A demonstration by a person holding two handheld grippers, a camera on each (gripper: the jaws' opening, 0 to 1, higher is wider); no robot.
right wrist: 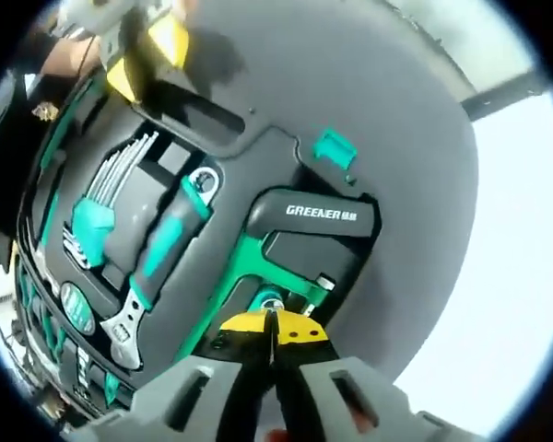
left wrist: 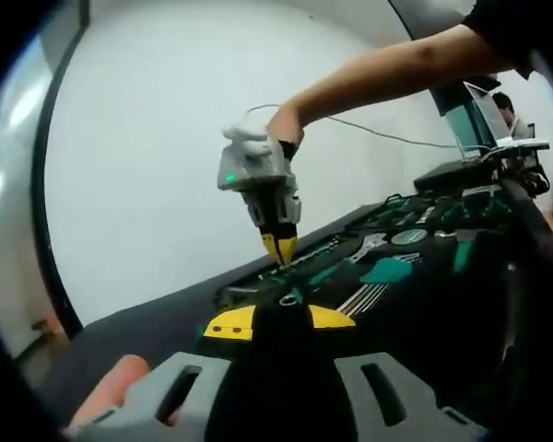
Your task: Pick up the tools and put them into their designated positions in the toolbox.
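Observation:
An open black toolbox (right wrist: 415, 184) (left wrist: 479, 276) lies on a dark table with teal tools in its slots. A green-and-black tool marked GREENER (right wrist: 318, 216) rests in its recess. My right gripper (right wrist: 272, 324) has its yellow tips pressed together just above that tool's lower end, by a small teal knob (right wrist: 269, 299). In the left gripper view a hand holds the right gripper (left wrist: 278, 247), pointing down at the box. My left gripper (left wrist: 281, 319) has its yellow pads apart with the toolbox's black rim (left wrist: 281, 368) filling the gap; it also reaches in as the left gripper (right wrist: 146, 55).
A hex key set (right wrist: 111, 189) (left wrist: 364, 296) in a teal holder and a teal-handled adjustable wrench (right wrist: 161, 258) lie in slots beside the GREENER tool. A teal latch (right wrist: 335, 147) sits on the rim. A person's arm (left wrist: 378, 74) spans the top; cables and a laptop (left wrist: 475, 124) stand at the far right.

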